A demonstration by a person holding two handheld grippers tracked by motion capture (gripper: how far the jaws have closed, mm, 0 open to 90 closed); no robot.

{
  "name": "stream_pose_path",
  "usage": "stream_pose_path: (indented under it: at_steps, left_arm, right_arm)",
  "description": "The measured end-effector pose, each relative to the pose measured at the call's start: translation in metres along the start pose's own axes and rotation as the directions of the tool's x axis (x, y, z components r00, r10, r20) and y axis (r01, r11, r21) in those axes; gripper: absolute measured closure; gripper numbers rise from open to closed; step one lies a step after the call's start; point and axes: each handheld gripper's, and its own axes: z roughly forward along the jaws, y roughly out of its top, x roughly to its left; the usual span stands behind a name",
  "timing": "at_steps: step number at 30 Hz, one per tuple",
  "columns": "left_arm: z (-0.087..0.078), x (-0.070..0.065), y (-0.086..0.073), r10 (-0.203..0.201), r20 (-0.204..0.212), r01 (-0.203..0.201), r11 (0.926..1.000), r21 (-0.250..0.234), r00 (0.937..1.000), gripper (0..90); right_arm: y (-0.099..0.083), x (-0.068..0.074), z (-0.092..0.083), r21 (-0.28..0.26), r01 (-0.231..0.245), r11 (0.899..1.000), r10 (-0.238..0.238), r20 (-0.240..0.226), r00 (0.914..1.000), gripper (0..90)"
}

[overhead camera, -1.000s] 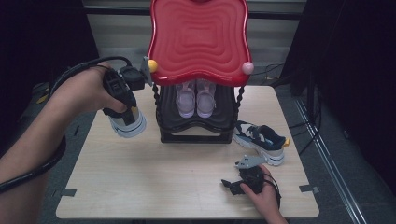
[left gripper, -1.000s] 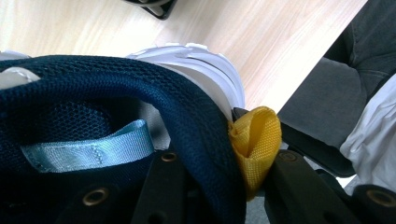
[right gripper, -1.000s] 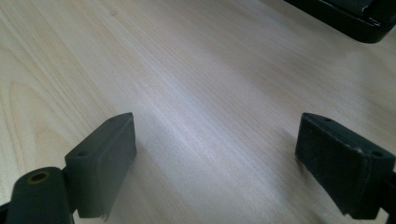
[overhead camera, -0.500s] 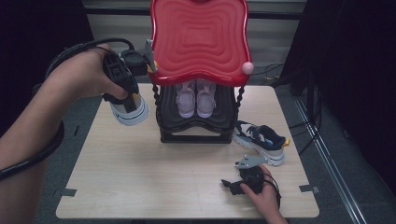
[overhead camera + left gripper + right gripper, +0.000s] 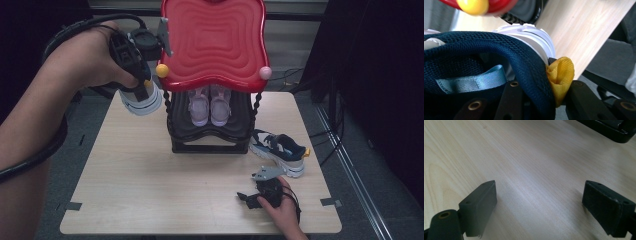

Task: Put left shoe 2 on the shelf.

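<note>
L gripper (image 5: pixel 136 67): my fingers clenched on navy sneaker (image 5: pixel 499 65) heel collar, shoe up off surface (image 5: pixel 150 185) beside red rack (image 5: pixel 212 40) corner. R gripper (image 5: pixel 539 205) fingers released, resting low over bare surface, near second sneaker (image 5: pixel 280 150).

Both forearms are bare, no sleeves. Each gripper (image 5: pixel 135 50) is black with flat black jaws, brass-ringed screw holes, a grey three-cornered plate (image 5: pixel 268 173) on top and a thick black cable (image 5: pixel 30 162) trailing.
</note>
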Motion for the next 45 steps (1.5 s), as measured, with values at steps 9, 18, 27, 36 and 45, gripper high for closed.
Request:
stream_pose_path:
  at_steps: [9, 18, 27, 36, 45]
  left_arm:
    - [-0.015, -0.005, 0.015, 0.068, -0.106, -0.071, 0.9972, -0.025, 0.992, 74.8]
    - [-0.021, -0.012, 0.039, 0.134, -0.156, -0.142, 0.989, -0.042, 0.9787, 74.7]
    - [-0.019, -0.013, 0.064, 0.186, -0.184, -0.197, 0.9793, -0.045, 0.9652, 74.5]
    - [-0.011, -0.012, 0.086, 0.226, -0.197, -0.236, 0.9712, -0.032, 0.9541, 74.2]
    - [-0.003, -0.007, 0.107, 0.264, -0.22, -0.272, 0.9622, -0.006, 0.9389, 74.2]
  right_arm:
    - [0.0, 0.0, 0.0, 0.0, -0.001, 1.0, 0.001, 0.0, 1.0, 11.9]
    - [0.0, 0.0, 0.0, 0.0, 0.0, 1.0, 0.0, 0.0, 1.0, 11.9]
    - [0.0, 0.0, 0.0, 0.0, 0.0, 1.0, 0.0, 0.001, 1.0, 11.9]
    - [0.0, 0.0, 0.0, 0.001, 0.001, 1.0, -0.001, 0.002, 1.0, 12.0]
    - [0.0, 0.0, 0.0, 0.001, 0.0, 1.0, 0.0, 0.003, 1.0, 11.9]
